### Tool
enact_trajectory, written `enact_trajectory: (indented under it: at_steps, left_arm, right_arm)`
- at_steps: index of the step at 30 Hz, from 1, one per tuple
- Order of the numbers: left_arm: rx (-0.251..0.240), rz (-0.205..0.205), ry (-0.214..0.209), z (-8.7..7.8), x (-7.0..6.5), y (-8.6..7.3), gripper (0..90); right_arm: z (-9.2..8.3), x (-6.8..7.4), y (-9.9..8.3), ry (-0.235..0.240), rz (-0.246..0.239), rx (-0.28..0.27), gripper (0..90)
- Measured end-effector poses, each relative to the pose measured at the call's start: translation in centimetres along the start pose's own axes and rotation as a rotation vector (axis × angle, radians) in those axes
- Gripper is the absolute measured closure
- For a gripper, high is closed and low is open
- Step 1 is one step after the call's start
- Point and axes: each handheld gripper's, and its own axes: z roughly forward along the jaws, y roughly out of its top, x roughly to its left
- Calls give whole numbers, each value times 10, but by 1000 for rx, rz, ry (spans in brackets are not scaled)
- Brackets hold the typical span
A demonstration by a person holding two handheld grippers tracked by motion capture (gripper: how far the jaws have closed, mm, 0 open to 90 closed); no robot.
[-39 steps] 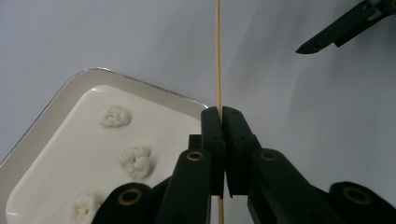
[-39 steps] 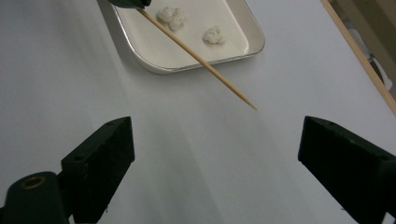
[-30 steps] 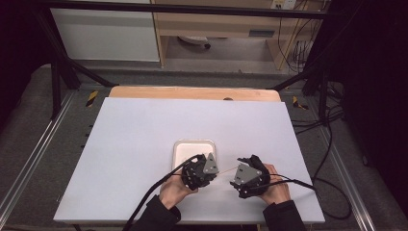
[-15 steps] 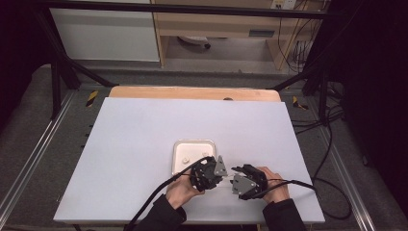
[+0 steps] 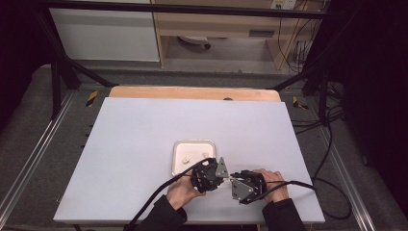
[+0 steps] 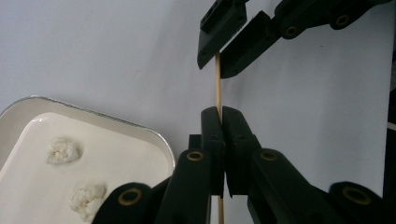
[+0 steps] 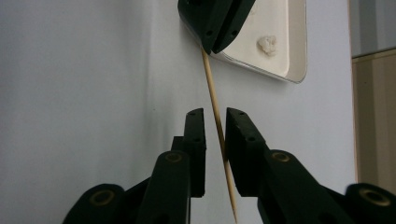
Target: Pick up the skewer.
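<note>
Pinches a thin wooden skewer (image 6: 217, 84) flat between the closed jaws of the left gripper (image 6: 222, 112), low over the white table (image 5: 144, 134) just beside the near corner of the small metal tray (image 6: 93, 112), apparently to keep the stick steady for a second grip. Sets the right gripper (image 7: 215, 114) around the skewer's free end, jaws just closing down to a narrow gap, the stick between them and leaning on one pad but not yet pressed by both. Looks like preparation for a two-handed hold, perhaps to steer the point toward the white lumps (image 6: 63, 150) in the tray.
</note>
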Motion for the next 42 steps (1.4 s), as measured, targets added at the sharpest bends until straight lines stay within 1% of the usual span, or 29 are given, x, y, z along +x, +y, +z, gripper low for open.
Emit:
enact_trajectory:
  at_steps: [1,2,3,7,8,9,10,11,12,13,15,16,17,20,21,22,23,24,26,28,29,31,32,33,37,40,42]
  left_arm:
    - [0,0,-3,0,0,0,879]
    - [0,2,-6,0,0,0,879]
    - [-3,2,-7,0,0,0,879]
    - [-8,-3,-9,-1,1,0,876]
    - [-11,-5,-7,-2,2,0,872]
    - [-11,-11,-14,-3,3,-1,868]
    - [-14,-14,-19,-4,4,-1,864]
    - [-11,-17,-15,-6,5,-2,858]
    - [-9,-20,-10,-8,6,-3,829]
    - [-2,-28,-8,-9,7,-4,783]
    - [21,-35,-7,-12,10,-7,739]
    - [35,-39,-20,-12,12,-9,719]
    - [44,-45,-17,-12,13,-11,709]
    - [75,-61,-27,-12,16,-15,685]
    - [86,-63,-34,-11,17,-16,685]
    - [94,-60,-35,-10,17,-16,685]
    - [100,-57,-39,-9,17,-16,690]
    - [102,-52,-36,-8,16,-16,706]
    - [112,-52,-43,-7,15,-16,734]
    - [125,-50,-49,-5,14,-15,774]
    - [133,-46,-51,-3,14,-15,796]
    - [146,-41,-62,-1,13,-15,830]
    - [151,-32,-61,-1,13,-15,843]
    - [155,-31,-59,-1,12,-15,857]
    - [167,-11,-59,0,10,-14,870]
    - [169,3,-49,1,8,-14,875]
    - [171,4,-50,1,8,-14,877]
  right_arm:
    - [0,0,0,5,-5,2,828]
    - [0,0,0,-1,-15,6,846]
    - [0,0,-1,2,-28,7,854]
    - [-1,1,-1,6,-45,10,877]
    - [-1,1,-1,5,-57,9,883]
    - [-2,1,-1,6,-58,6,886]
    - [-2,2,-1,6,-46,2,888]
    - [-3,3,-1,1,-50,3,889]
    - [-3,2,-1,-2,-55,10,889]
    - [-3,2,-1,-4,-63,18,889]
    - [-3,3,-2,-7,-66,31,889]
    - [-3,2,-2,-6,-70,36,889]
    - [-3,3,-2,-8,-71,38,889]
    - [-1,3,-1,-12,-66,52,890]
    - [-1,2,-1,-10,-77,54,889]
    - [0,3,0,-8,-72,56,889]
    - [0,2,1,-9,-79,59,890]
    - [1,2,2,-5,-91,62,889]
    - [1,2,4,-6,-95,63,889]
    - [1,2,5,4,-95,65,889]
    - [2,1,6,-1,-111,65,890]
    - [2,2,7,4,-116,66,889]
    - [3,1,7,3,-129,69,889]
    - [3,3,7,5,-119,73,889]
    - [3,3,8,7,-128,70,889]
    - [3,3,8,7,-130,74,889]
    - [2,3,8,8,-131,77,887]
